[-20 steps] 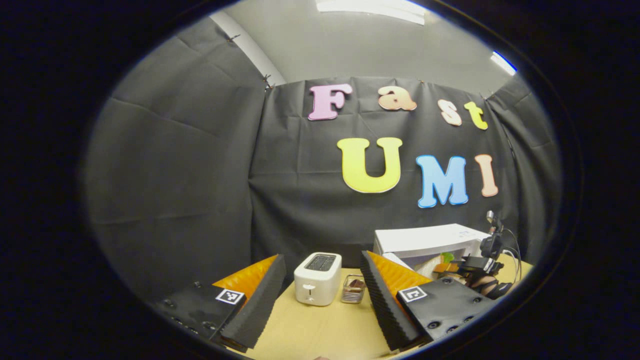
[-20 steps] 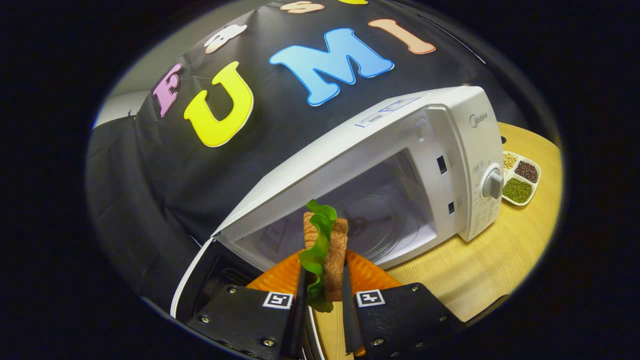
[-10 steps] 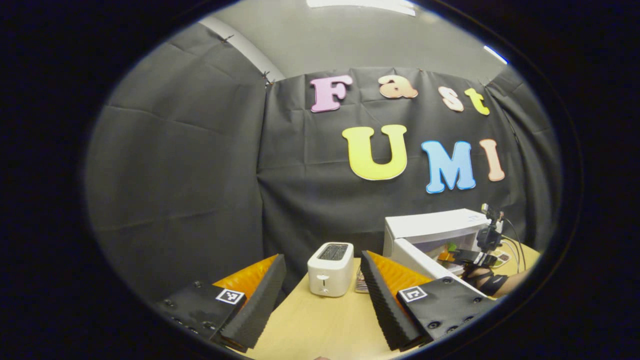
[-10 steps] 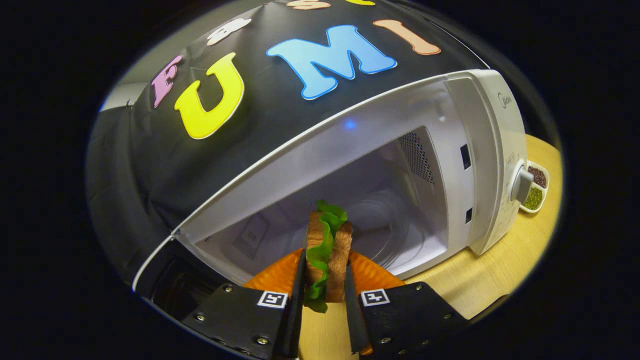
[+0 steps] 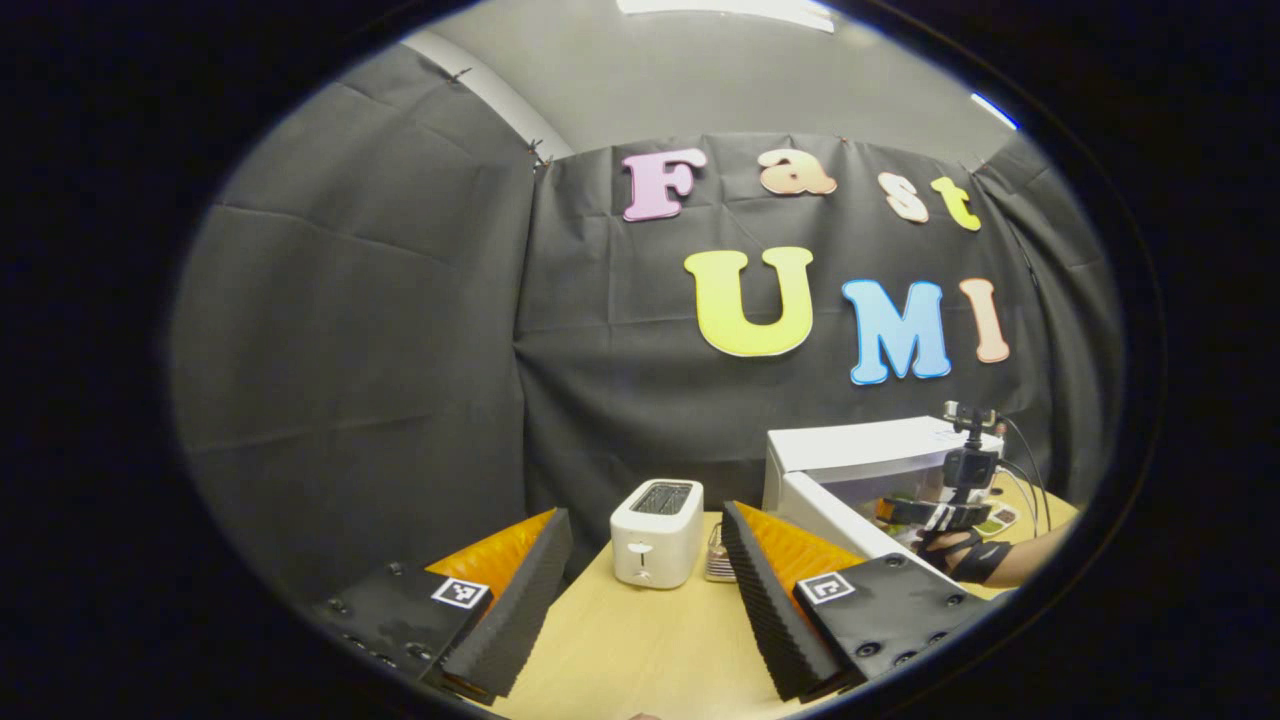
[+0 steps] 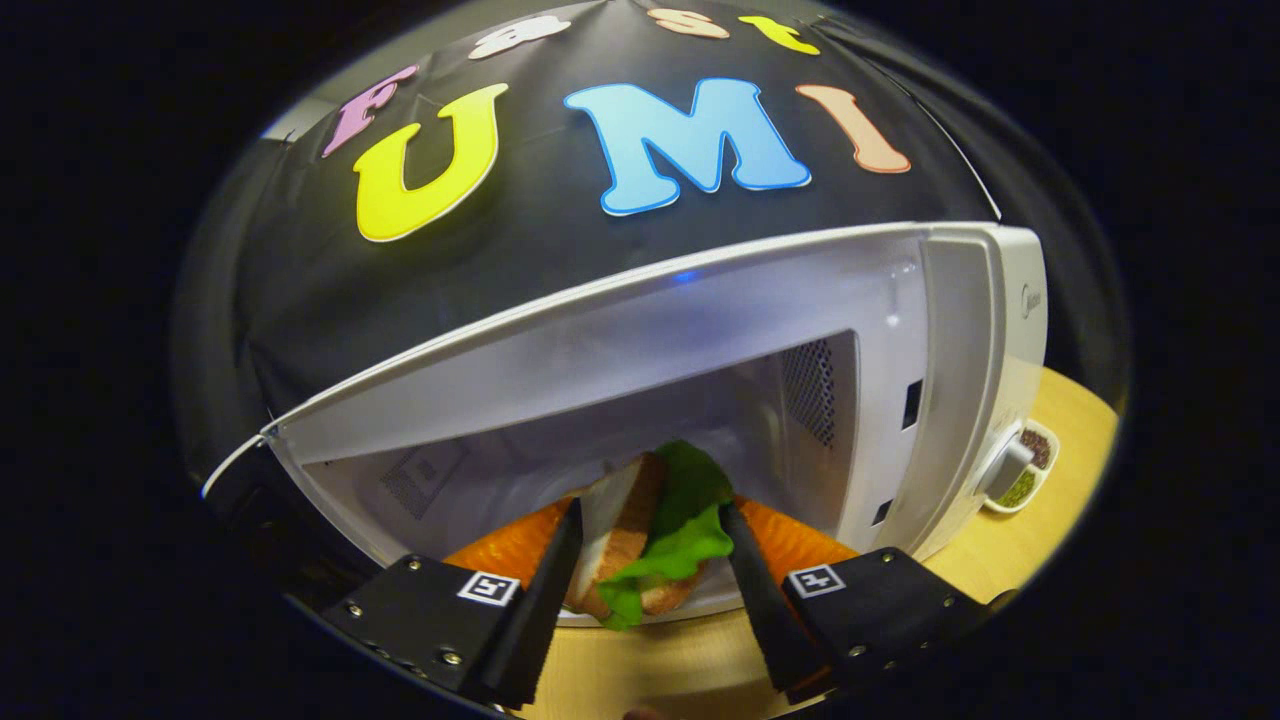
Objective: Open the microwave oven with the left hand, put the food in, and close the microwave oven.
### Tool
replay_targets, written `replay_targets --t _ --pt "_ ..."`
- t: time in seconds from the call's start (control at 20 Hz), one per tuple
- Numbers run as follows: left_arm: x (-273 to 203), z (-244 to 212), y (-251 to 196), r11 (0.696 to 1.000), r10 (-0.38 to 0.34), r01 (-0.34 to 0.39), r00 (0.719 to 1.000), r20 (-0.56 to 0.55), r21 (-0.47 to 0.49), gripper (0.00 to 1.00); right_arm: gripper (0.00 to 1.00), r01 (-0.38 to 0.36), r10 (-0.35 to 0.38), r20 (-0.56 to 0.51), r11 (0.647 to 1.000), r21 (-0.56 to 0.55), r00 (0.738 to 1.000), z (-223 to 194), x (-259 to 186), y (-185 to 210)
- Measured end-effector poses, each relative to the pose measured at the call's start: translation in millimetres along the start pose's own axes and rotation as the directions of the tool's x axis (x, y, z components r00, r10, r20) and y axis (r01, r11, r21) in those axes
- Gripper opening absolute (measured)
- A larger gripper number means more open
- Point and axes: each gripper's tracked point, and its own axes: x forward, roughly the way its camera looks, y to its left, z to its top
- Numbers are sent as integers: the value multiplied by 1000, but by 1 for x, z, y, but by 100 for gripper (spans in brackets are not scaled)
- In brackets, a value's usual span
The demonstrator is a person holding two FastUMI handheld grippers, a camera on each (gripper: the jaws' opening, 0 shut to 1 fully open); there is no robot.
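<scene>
The white microwave (image 6: 965, 330) stands open, its cavity close in front of me. A sandwich (image 6: 622, 525) of bread and green lettuce leans tilted at the cavity's mouth, between the spread fingers of my right gripper (image 6: 650, 512), which is open. In the left gripper view the microwave (image 5: 865, 450) is at the right with its door (image 5: 835, 520) swung out. The right gripper (image 5: 945, 510), held by a hand, reaches into it. My left gripper (image 5: 645, 515) hangs open over the wooden table (image 5: 650, 650), well left of the microwave, with nothing between its fingers.
A white toaster (image 5: 657, 532) stands at the back of the table, with a small glass container (image 5: 716, 567) beside it. A white divided dish of beans (image 6: 1022, 472) sits on the table right of the microwave.
My right gripper moved deeper into the microwave mouth and its fingers spread apart; the sandwich tipped over between them. The left gripper barely moved.
</scene>
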Motion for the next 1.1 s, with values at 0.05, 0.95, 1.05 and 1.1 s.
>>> replay_targets --t 0.05,0.95,1.05,1.1 --pt "0 -1 0 1000 -1 1 1000 -6 -5 98 90 -8 8 -2 1000 -17 1000 1 -4 0" --pt "-44 -76 -44 999 -4 8 997 -80 51 100 98 -133 181 224 968 -213 958 116 -246 -40" --pt "-53 -87 -49 998 -6 12 995 -98 55 97 98 -124 180 244 966 -228 953 123 -274 -54" --pt "-56 -91 -52 999 -9 14 994 -106 50 99 98 -122 180 252 965 -231 951 126 -286 -61"
